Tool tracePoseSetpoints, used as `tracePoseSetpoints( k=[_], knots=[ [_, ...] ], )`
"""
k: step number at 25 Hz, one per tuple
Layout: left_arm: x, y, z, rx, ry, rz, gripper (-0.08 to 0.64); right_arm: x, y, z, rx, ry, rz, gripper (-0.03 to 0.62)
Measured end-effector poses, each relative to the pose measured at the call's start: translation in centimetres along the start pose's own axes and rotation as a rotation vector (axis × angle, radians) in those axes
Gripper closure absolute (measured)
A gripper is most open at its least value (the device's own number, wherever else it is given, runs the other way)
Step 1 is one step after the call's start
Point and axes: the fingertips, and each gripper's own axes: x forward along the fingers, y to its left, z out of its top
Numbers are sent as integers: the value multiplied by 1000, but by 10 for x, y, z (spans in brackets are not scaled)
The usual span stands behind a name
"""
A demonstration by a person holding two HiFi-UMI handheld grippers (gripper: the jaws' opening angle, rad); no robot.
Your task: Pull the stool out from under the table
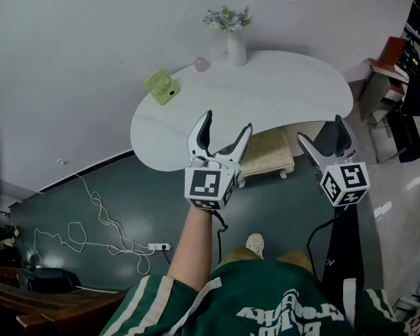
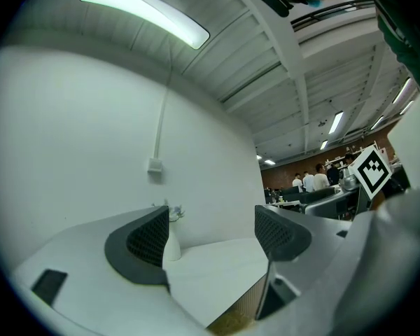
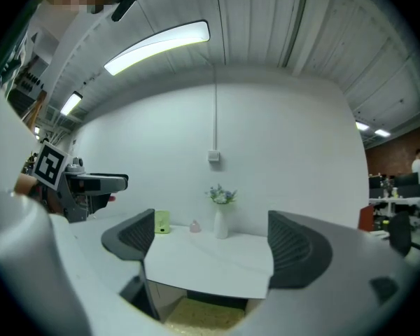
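Observation:
A stool (image 1: 267, 154) with a beige cushion and pale legs stands half under the white curved table (image 1: 280, 93); its cushion (image 3: 201, 316) shows low in the right gripper view and its edge (image 2: 232, 323) in the left gripper view. My left gripper (image 1: 225, 129) hangs open in front of the table's near edge, just left of the stool. My right gripper (image 1: 322, 137) is open too, over the stool's right side and above it. Nothing is between either pair of jaws.
On the table stand a white vase with flowers (image 1: 233, 35), a small pink thing (image 1: 201, 64) and a green fan (image 1: 162, 87). A white cable and power strip (image 1: 157, 246) lie on the dark floor at left. A desk and black chair (image 1: 411, 114) stand at right.

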Motion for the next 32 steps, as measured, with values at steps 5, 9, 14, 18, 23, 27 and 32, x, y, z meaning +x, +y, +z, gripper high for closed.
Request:
tracePoseSetpoints(
  k=[5, 9, 14, 18, 23, 27, 32],
  knots=[
    [14, 8, -22, -13, 19, -14, 170, 21, 0, -22, -1, 44, 8, 75],
    [16, 12, -43, -31, 50, -23, 170, 30, 3, -43, -2, 93, 17, 91],
    [19, 11, -72, -39, 88, -48, 169, 40, 5, -73, -5, 155, 40, 123],
    [15, 4, -104, -48, 126, -46, 170, 40, 6, -105, -2, 202, 50, 121],
    [12, -20, -143, -50, 179, -59, 169, 35, 2, -151, 1, 271, 75, 120],
    [5, -41, -179, -33, 247, -50, 170, 24, -2, -181, 32, 299, 99, 121],
    [3, -74, -229, 10, 347, -55, 170, 7, -17, -222, 19, 359, 169, 123]
  ],
)
